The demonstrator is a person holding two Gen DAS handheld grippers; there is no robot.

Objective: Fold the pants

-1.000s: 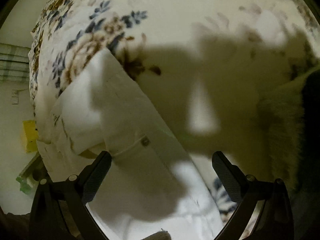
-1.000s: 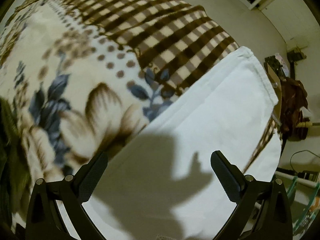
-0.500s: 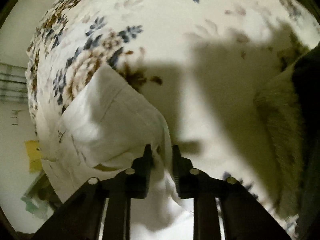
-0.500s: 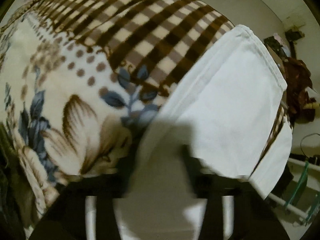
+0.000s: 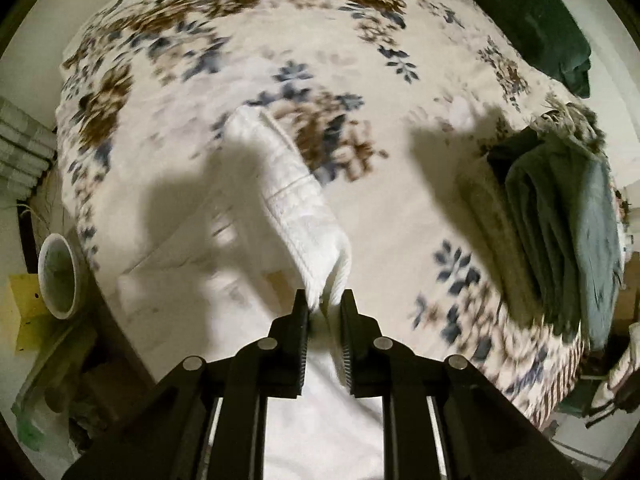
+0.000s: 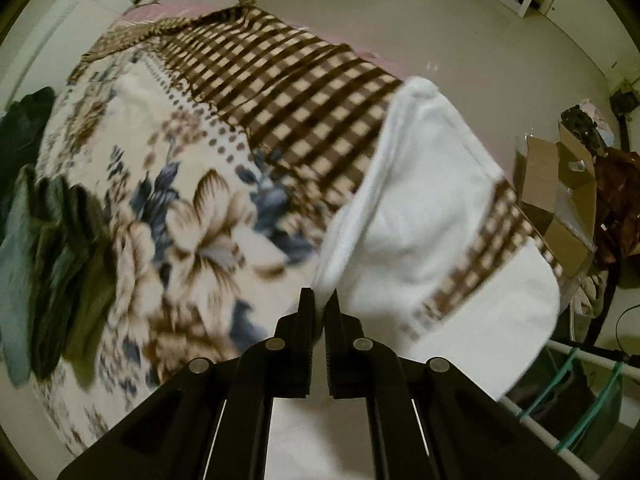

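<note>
You are pinching the white pants (image 5: 296, 208) in both the left gripper (image 5: 324, 304) and the right gripper (image 6: 319, 300); they are hanging raised above the blanket (image 5: 360, 60); the folding is barely beginning.

no readable text, labels, brands or numbers in either view; both frames motion-blurred, nothing on the white pants (image 5: 296, 216), the floral blanket (image 5: 400, 220) or the cardboard box (image 6: 560, 200) resolves into print
</note>
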